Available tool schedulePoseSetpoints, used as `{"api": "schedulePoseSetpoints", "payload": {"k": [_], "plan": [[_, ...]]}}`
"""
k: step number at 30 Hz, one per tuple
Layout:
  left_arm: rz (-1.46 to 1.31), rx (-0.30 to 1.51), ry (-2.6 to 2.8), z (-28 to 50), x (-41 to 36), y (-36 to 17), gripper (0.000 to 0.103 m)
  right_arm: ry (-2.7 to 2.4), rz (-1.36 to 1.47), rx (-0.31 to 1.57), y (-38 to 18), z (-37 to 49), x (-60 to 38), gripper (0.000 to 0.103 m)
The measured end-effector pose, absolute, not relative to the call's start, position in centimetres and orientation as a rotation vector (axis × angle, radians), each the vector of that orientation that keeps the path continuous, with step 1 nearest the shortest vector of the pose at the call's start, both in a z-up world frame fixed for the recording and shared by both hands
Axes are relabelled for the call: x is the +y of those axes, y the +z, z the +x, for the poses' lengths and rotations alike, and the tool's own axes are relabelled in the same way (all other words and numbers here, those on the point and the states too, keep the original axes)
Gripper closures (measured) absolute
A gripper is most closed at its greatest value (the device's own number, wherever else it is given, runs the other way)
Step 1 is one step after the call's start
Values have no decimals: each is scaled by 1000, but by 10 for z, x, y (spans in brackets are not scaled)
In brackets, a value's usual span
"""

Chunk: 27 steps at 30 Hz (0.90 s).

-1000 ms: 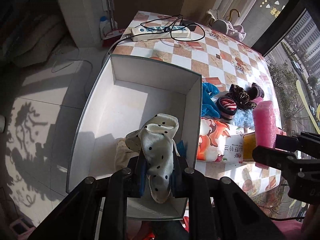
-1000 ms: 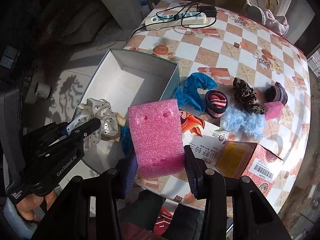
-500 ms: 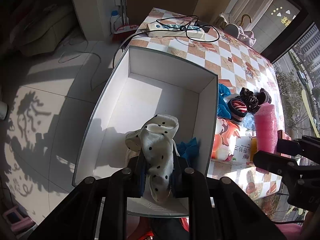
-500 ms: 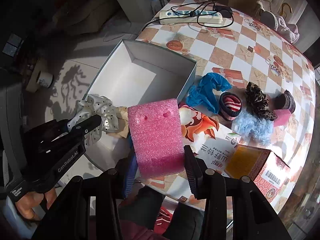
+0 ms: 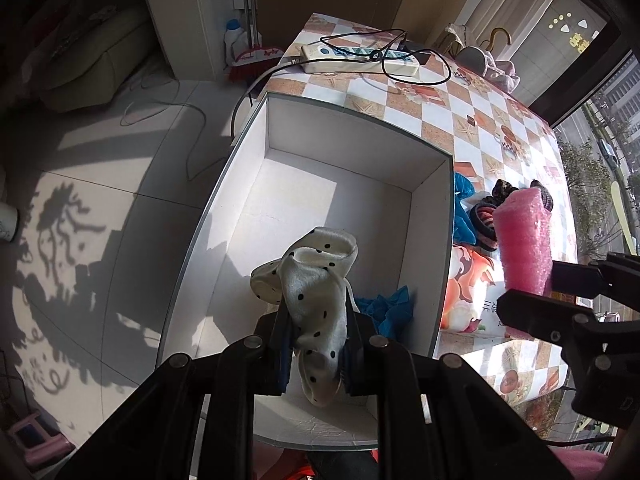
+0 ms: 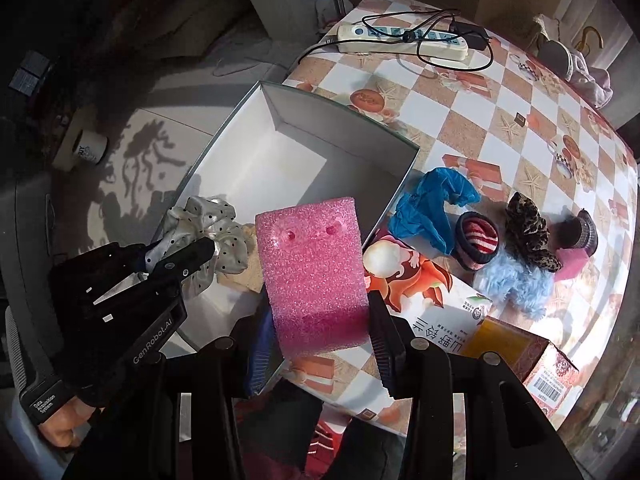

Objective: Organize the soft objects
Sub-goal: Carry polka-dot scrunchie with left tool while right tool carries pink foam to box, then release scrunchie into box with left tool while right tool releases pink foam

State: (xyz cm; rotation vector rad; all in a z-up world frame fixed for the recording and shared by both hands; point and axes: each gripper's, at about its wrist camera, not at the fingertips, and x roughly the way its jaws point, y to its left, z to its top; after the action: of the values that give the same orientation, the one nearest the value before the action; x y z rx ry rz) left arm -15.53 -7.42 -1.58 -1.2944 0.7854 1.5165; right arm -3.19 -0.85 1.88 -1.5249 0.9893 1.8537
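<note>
My left gripper (image 5: 316,340) is shut on a white scrunchie with black dots (image 5: 316,292), held over the near end of an open white box (image 5: 432,248). A blue cloth (image 5: 386,306) lies in the box below it. In the right wrist view the same scrunchie (image 6: 208,232) shows in the left gripper (image 6: 192,256). My right gripper (image 6: 320,328) is shut on a pink foam block (image 6: 312,268), held over the box's right wall; the block (image 5: 522,240) stands upright in the left wrist view too.
On the checked table (image 6: 500,92) lie a blue cloth (image 6: 432,204), a striped hair band (image 6: 478,244), a leopard scrunchie (image 6: 528,232), a light-blue fluffy piece (image 6: 516,284), a printed carton (image 6: 432,300) and a power strip (image 6: 400,38). The floor (image 5: 100,200) drops away left of the box.
Both grippers have drifted further over the box with their loads; the blue cloth inside the box now shows more. Neither grip has changed.
</note>
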Motion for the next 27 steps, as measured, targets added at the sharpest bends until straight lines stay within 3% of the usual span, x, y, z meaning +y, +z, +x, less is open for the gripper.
{"api": "schedulePoseSetpoints", "payload": {"k": [27], "plan": [[-1354,828,1517,-181,-35,-52,83,1824,-1601,1022,-20,-82,36,57]]}}
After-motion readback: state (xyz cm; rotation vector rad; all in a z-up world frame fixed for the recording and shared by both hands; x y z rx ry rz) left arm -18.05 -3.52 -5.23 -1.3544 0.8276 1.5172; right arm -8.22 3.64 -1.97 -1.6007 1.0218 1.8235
